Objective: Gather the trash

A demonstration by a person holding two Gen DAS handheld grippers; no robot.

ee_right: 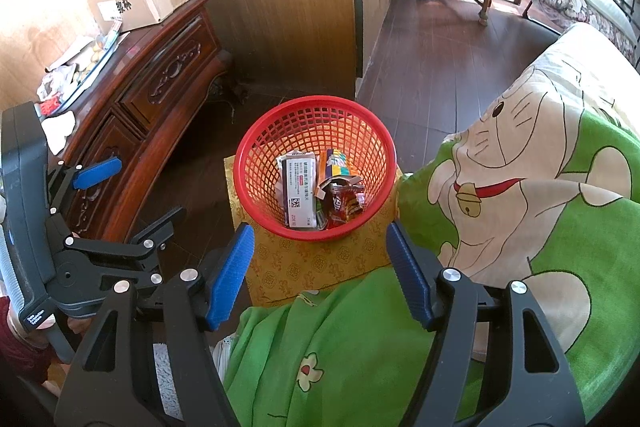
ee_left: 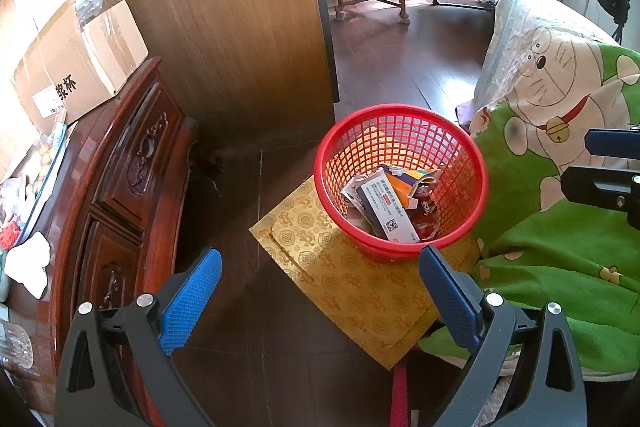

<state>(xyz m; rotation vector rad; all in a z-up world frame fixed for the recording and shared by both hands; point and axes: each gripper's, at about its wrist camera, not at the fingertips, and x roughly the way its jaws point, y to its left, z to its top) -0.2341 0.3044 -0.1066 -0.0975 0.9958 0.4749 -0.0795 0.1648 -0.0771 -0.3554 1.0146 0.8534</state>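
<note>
red mesh basket (ee_right: 256,163) holding crumpled wrappers (ee_right: 340,201) (boxes too), both jaws wide apart, empty

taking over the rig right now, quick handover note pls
Left claw: open, empty, held above the floor in front of the red basket.
Right claw: open, empty, over the green blanket, facing the basket.
The basket stands on a yellow patterned box beside the blanket-covered seat.
Done: a white medicine box, a colourful carton and red wrappers lie in the basket.
Left: no loose trash shows on the floor; a crumpled white paper and clutter remain on the wooden cabinet, possibly next.
</note>
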